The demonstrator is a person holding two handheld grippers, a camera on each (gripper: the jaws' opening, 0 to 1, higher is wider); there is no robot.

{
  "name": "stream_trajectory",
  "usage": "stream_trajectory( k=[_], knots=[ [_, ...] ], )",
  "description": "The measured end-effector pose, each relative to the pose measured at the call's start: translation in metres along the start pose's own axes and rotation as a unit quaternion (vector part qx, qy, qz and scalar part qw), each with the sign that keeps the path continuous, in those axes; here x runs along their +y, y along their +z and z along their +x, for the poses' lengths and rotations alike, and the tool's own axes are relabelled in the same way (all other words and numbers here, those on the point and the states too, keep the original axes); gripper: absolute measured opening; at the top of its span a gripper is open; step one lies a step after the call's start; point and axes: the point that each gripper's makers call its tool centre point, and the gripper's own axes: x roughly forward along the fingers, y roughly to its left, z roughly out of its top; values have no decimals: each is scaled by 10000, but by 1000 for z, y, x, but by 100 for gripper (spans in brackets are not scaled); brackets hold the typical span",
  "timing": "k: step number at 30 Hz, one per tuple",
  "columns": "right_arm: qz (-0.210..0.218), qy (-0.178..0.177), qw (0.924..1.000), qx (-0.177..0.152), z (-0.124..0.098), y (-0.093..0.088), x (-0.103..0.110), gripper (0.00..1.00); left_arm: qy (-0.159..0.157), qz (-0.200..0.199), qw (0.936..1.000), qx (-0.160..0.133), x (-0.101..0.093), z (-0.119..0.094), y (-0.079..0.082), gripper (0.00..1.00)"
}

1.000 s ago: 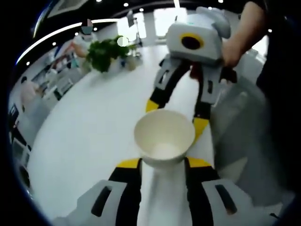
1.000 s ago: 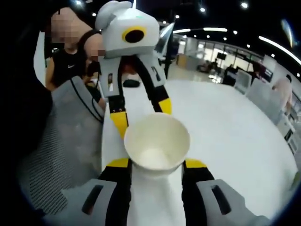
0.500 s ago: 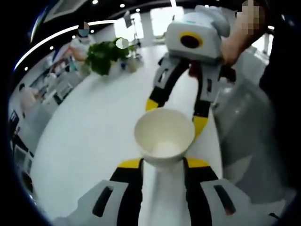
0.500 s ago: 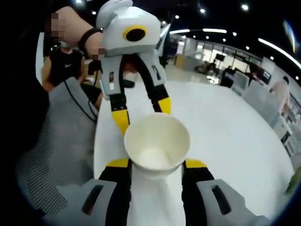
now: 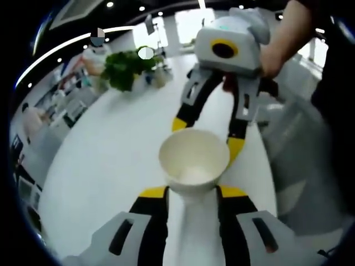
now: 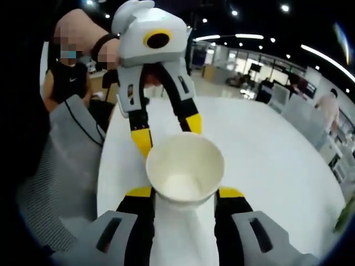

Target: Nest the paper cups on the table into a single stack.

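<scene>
A long white table [image 5: 105, 166] runs back to a leafy plant [image 5: 123, 65] under ceiling spotlights. One white cup [image 5: 193, 160] [image 6: 184, 167] — open mouth up, nothing inside — sits above the table between both grippers. The left gripper [image 5: 193, 192] and right gripper [image 6: 184, 192] each clasp it from opposite sides, jaws narrowed against its wall.

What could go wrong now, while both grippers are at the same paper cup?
1. The left gripper and the right gripper both close around the paper cup from opposite sides; pulling apart or squeezing harder could crush or tear its thin wall.
2. If one gripper opens suddenly, the cup might tip or drop onto the white table.
3. The yellow fingertips sit close together, so the grippers may collide.
</scene>
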Motion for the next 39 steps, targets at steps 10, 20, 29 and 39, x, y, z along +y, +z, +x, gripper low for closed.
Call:
stream_trajectory(
  k=[10,20,29,39],
  knots=[
    [-59,38,10000,14,19,6,-33,38,150,-276,9995,-104,37,9,-2,38],
    [-99,7,9999,40,31,3,-62,38,146,-254,9995,-128,66,20,-5,38],
    [-147,-41,9998,98,34,-4,-90,39,174,-222,9989,-367,91,34,0,38],
    [-169,-17,9996,206,48,-14,-106,39,159,-263,9988,-381,106,49,-9,38]
  ],
)
